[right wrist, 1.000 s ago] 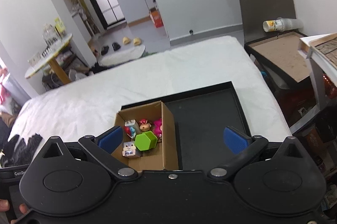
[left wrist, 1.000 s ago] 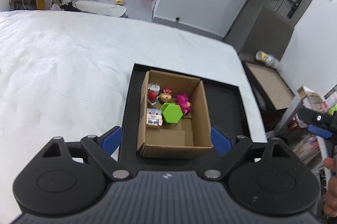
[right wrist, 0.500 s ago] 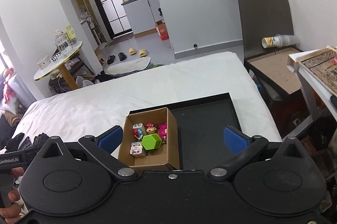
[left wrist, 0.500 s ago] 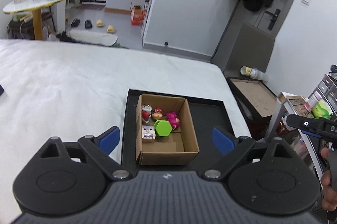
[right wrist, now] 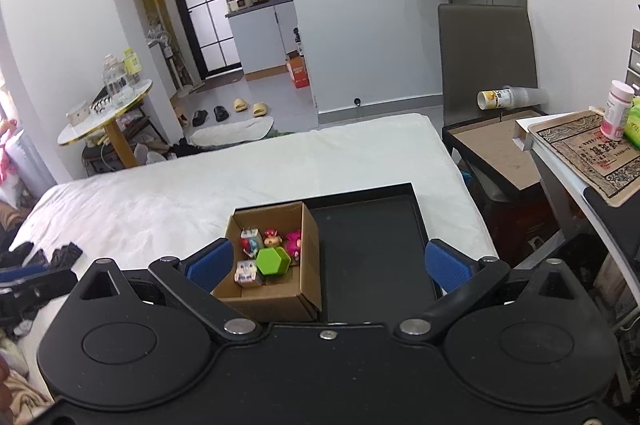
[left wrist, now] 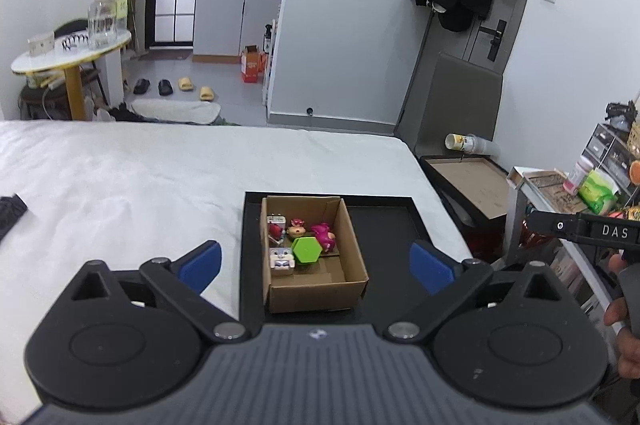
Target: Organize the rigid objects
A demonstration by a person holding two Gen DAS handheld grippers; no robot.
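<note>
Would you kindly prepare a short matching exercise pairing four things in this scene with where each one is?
Things:
1. green hexagonal block
2. cardboard box
3. black tray
4. yellow slippers

Places:
A. on the white bed
B. on the floor beyond the bed
C. inside the cardboard box
D. in the left part of the black tray

Pairs: 1-C, 2-D, 3-A, 4-B
</note>
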